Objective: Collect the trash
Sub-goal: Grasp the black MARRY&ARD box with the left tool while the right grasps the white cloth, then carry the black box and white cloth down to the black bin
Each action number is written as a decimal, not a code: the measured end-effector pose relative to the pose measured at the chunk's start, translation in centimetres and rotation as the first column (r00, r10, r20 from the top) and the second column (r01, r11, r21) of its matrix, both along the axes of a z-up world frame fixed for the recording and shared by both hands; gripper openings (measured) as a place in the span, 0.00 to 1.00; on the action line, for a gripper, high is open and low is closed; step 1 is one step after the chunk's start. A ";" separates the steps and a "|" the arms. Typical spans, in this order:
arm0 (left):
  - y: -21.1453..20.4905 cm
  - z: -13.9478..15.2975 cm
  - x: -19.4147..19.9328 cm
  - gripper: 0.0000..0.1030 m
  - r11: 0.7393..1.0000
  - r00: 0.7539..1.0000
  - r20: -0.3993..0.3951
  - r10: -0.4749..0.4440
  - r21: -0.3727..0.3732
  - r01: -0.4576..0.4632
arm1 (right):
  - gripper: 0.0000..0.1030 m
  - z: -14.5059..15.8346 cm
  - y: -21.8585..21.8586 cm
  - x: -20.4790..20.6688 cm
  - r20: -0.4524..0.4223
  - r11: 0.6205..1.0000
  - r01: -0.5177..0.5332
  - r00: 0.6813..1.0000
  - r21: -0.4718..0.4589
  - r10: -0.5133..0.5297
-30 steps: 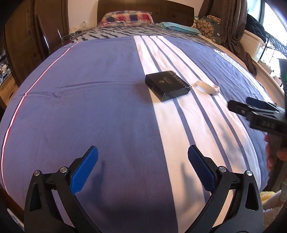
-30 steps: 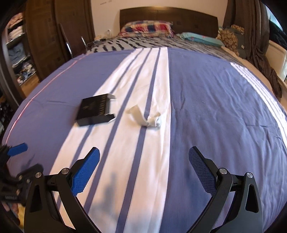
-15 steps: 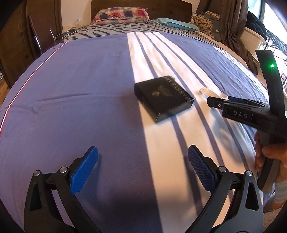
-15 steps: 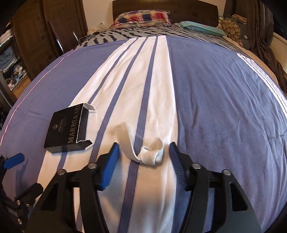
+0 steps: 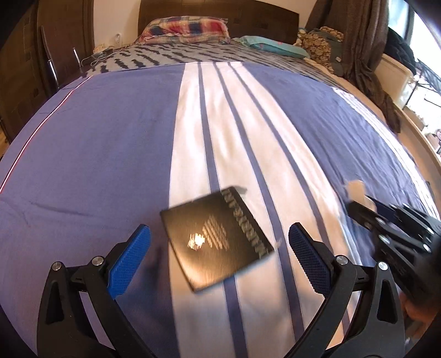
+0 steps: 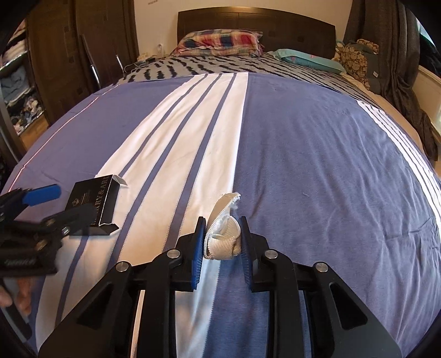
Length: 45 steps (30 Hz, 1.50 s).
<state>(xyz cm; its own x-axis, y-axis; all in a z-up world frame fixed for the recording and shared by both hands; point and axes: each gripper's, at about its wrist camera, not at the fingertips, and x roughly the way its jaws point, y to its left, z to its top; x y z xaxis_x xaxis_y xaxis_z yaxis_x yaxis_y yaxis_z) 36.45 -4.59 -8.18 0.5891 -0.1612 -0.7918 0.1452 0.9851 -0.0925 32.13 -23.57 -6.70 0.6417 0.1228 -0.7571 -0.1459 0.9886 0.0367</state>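
Bedding fills both views: a blue bedspread (image 6: 317, 143) with a broad white band crossed by narrow blue stripes is spread over a wide bed. In the right wrist view, a crumpled white strip of woven fabric (image 6: 223, 234) is seen squeezed between the blue pads of the right gripper (image 6: 222, 242), whose jaws have just been closing and are now pressed onto it from both sides, at the edge of the white band. Left of it, a flat black box (image 6: 92, 208) with gold lettering and an open end flap is laid on the white band, unheld. In the left wrist view, the left gripper (image 5: 219, 256) is held with its jaws spread wide on either side of the box (image 5: 217, 242), with nothing touched by the pads; the box is blurred. At the far end, a plaid pillow (image 6: 220, 41) and a teal pillow (image 6: 308, 59) are set against a dark wooden headboard (image 6: 256, 20). A dark wardrobe (image 6: 80, 55) is seen at the left, brown curtains (image 6: 391, 49) at the right.
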 end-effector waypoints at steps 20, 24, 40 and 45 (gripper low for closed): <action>-0.4 -1.4 -3.9 0.72 0.999 0.999 -0.029 -0.045 0.009 0.046 | 0.24 1.5 -0.5 -4.3 0.025 0.999 -0.053 0.998 -0.009 0.053; -0.1 0.6 -7.1 0.72 0.997 0.997 0.024 -0.071 0.011 0.071 | 0.24 2.5 -0.3 -6.5 0.037 0.999 -0.049 0.998 -0.018 0.050; 0.8 13.0 -20.4 0.72 0.995 0.957 0.274 -0.097 -0.005 0.103 | 0.24 13.0 1.4 -17.8 0.250 0.997 -0.057 0.966 -0.054 0.069; 0.9 14.8 -24.4 0.72 0.993 0.940 0.322 -0.110 -0.003 0.117 | 0.24 15.5 1.4 -22.0 0.319 0.998 -0.053 0.946 -0.040 0.063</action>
